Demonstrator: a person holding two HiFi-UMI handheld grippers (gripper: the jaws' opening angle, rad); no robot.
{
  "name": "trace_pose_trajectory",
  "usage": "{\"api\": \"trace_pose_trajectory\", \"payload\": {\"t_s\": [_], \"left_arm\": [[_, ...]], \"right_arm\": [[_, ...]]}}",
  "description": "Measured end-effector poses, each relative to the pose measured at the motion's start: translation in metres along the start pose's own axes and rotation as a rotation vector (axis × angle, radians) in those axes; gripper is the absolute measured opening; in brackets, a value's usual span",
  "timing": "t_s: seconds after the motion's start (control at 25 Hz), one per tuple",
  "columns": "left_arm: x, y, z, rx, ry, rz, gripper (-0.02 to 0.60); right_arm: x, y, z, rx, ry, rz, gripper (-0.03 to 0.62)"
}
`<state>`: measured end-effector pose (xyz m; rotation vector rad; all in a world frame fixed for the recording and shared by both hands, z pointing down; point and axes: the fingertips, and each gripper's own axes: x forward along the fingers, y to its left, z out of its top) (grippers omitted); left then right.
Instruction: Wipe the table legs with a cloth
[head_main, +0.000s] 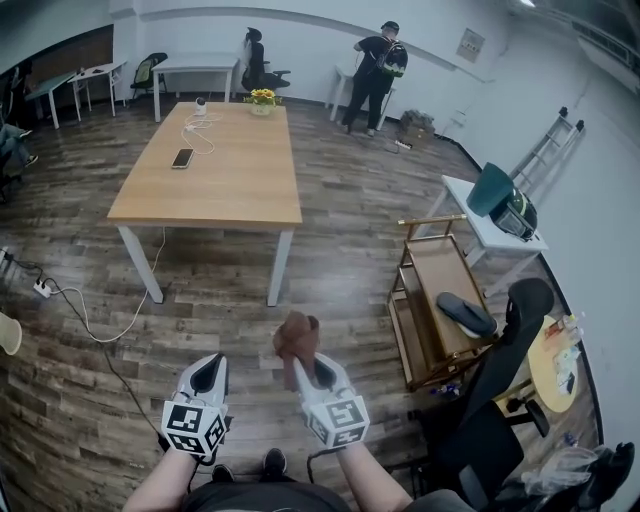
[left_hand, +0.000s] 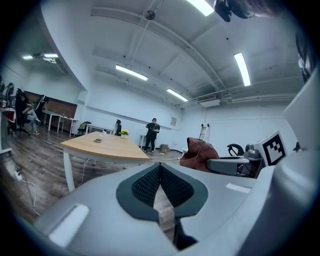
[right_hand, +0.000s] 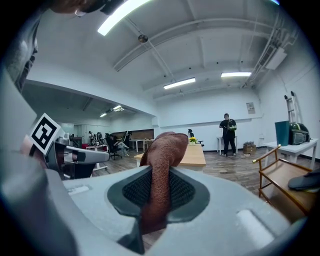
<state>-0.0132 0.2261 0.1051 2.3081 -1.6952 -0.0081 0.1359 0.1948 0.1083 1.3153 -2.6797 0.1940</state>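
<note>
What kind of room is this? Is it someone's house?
Most likely an office or workroom, not a house: a big wooden table on open floor, white desks along the far wall, a black office chair and long strip lights overhead.

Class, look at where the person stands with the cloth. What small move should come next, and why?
Probably step forward and bring the right gripper down toward the near table leg. The cloth is clamped in that gripper, but the leg stands well ahead across open floor, out of reach.
</note>
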Motion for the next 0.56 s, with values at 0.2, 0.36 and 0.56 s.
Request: {"api": "trace_pose_trajectory", "payload": {"t_s": [0.2,0.36,0.56], "left_arm": [[-0.024,0.025,-0.002,-0.022,0.003,0.008,0.019],[-0.035,0.043,-0.003,-0.036,0.003,0.018,0.019],[-0.044,0.055,0.003,0.001,-0.006,0.009,0.018]], "right_arm": [[0.003,0.041,-0.005,-0.032,0.019,0.032,0.064],[0.005,0.055,-0.011,-0.023,0.036,0.012,0.063],[0.015,0.070,-0.010,-0.028,0.041,0.000,0.063]]}}
